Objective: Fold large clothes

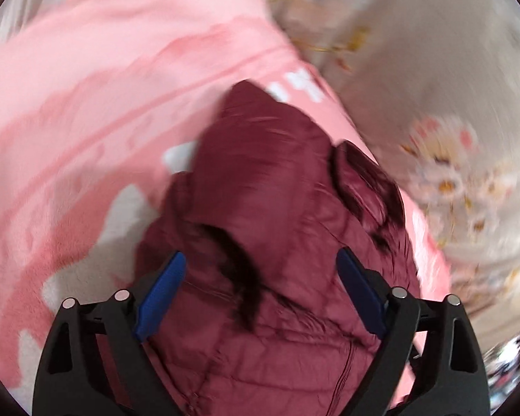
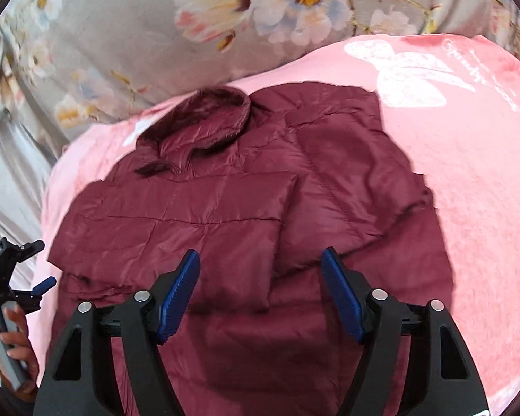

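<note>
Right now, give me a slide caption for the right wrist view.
Open right gripper hovers over a maroon puffer jacket, sleeves folded in, on a pink blanket.

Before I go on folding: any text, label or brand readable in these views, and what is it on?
None can be read for certain.
White cursive script on the pink blanket, beside its white butterfly print: too small and curved to read.
White block letters on the blanket next to the maroon jacket, left wrist view: motion-blurred, partly covered.
Jacket: no label visible.
</note>
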{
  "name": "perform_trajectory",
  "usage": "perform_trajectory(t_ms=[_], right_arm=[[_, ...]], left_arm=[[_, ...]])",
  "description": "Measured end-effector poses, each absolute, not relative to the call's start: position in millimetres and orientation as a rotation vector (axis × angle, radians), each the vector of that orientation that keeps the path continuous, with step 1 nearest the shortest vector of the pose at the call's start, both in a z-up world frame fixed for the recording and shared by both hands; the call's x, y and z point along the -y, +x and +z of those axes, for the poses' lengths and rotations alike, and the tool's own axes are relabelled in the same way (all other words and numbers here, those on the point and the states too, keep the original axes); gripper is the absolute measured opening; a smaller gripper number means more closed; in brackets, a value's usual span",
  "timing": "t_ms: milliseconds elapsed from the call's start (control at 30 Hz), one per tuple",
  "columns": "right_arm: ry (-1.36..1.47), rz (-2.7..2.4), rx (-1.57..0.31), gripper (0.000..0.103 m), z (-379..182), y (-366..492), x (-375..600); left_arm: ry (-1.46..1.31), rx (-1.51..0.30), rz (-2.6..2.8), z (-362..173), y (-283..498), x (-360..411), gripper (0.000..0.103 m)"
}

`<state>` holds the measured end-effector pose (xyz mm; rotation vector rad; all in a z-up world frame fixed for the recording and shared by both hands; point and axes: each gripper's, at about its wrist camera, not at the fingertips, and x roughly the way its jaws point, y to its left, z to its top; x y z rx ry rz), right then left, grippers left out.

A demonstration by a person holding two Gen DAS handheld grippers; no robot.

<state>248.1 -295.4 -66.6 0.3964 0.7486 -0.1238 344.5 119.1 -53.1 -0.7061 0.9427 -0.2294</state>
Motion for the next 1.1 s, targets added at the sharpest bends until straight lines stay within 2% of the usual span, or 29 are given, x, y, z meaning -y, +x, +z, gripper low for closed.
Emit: perform_trajectory(t_ms=[67, 100, 133, 200, 367, 533, 600, 667, 833, 1000, 1067, 1100], right_arm=[[0.340, -0.126, -0.798, 0.046, -72, 264, 288], [0.317, -0.132, -0.811, 0.023, -73, 270, 288], [0.308, -0.135, -0.816, 0.008, -71, 274, 288], [0.338, -0.132, -0.767, 0.003, -55, 274, 296], [0.308, -0.197, -0.545, 0.002, 14, 255, 323], [0.255, -0.210, -0.681, 0.002, -21, 270, 335], [0.262, -0.212, -0.700, 0.002, -35, 270, 338], [0.290, -0.210, -0.720, 0.002, -50, 269, 343], [0.252, -0.182, -0.793, 0.002, -88, 270, 335], [0.189, -0.190, -0.804, 0.005, -89, 269, 327], [0.201, -0.202, -0.815, 0.011, -83, 265, 332], [0.219, -0.222, -0.809, 0.019, -76, 258, 336]], left_arm=[[-0.763, -0.966, -0.216, -64, 352, -128, 0.079], [-0.773, -0.974, -0.220, -68, 356, -128, 0.077], [-0.777, -0.983, -0.212, -71, 360, -128, 0.073], [-0.762, -0.989, -0.199, -71, 366, -126, 0.065], [-0.659, -0.970, -0.130, -67, 377, -120, 0.062], [-0.533, -0.979, -0.074, -77, 382, -104, 0.061], [-0.455, -0.965, -0.034, -76, 381, -98, 0.057], [-0.399, -0.961, 0.019, -76, 382, -94, 0.039], [-0.297, -0.943, 0.070, -75, 377, -88, 0.020], [-0.188, -0.934, 0.096, -74, 373, -75, 0.018], [-0.179, -0.945, 0.097, -69, 369, -77, 0.020], [-0.177, -0.944, 0.100, -65, 365, -78, 0.020]])
